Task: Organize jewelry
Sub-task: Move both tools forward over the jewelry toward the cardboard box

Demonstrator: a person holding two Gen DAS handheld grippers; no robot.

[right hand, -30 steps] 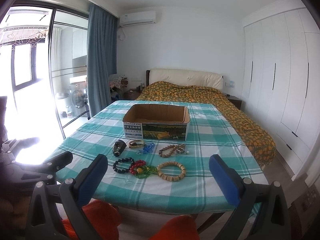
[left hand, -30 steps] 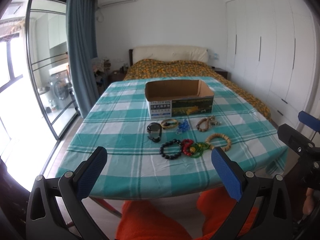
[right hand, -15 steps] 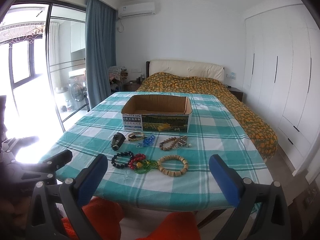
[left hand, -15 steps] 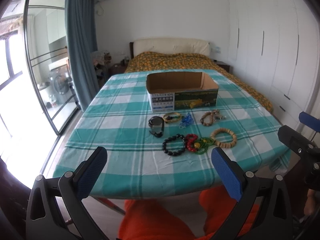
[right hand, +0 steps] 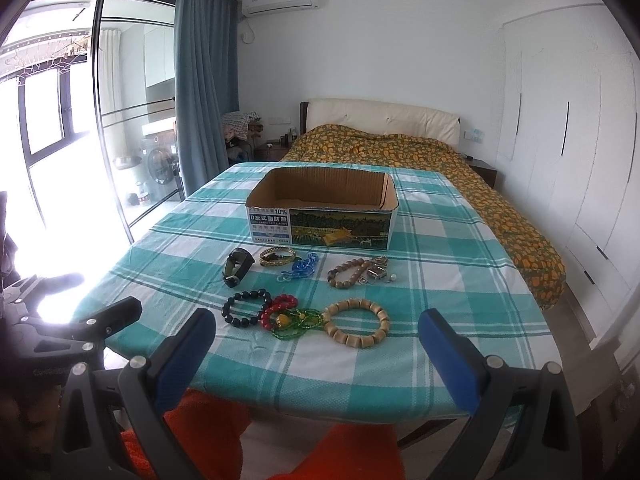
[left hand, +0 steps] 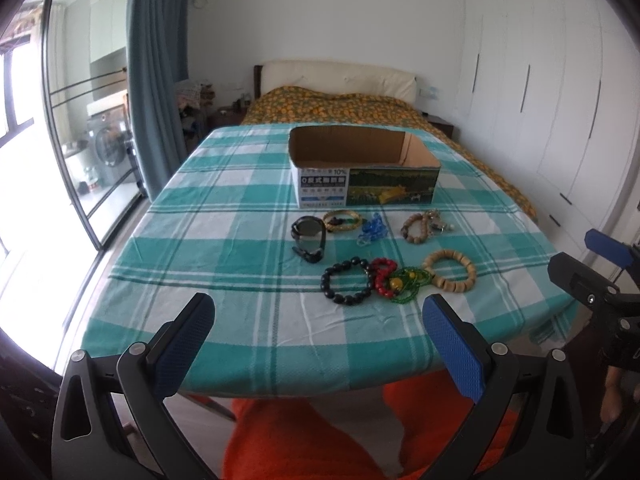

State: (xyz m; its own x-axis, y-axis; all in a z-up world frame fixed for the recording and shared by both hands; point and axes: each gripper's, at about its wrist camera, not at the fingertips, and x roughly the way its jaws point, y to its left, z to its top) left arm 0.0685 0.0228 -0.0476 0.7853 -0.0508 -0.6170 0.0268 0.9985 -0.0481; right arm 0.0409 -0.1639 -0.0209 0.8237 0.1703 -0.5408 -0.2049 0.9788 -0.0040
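Several pieces of jewelry lie on a teal checked tablecloth (left hand: 224, 248) in front of an empty cardboard box (left hand: 362, 170) (right hand: 322, 214). A black bead bracelet (left hand: 347, 286) (right hand: 245, 308), a red bead bracelet (left hand: 383, 276), a green bead string (left hand: 408, 286) and a light wooden bracelet (left hand: 451, 276) (right hand: 356, 322) form the near row. Behind them lie a black watch (left hand: 309, 236) (right hand: 237, 266), a gold bangle (left hand: 342, 220), a blue piece (left hand: 372, 232) and a brown bead bracelet (left hand: 418, 228). My left gripper (left hand: 318, 344) and right gripper (right hand: 314, 354) both hang open at the near table edge, holding nothing.
A bed with an orange patterned cover (right hand: 400, 148) stands behind the table. White wardrobes (right hand: 580, 140) line the right wall, and a glass door with a blue curtain (right hand: 200, 92) is on the left. A person's orange trousers (left hand: 304, 440) show below the table edge.
Both grippers have moved forward toward the table, so the jewelry and the box look larger and nearer. Nothing on the table has moved.
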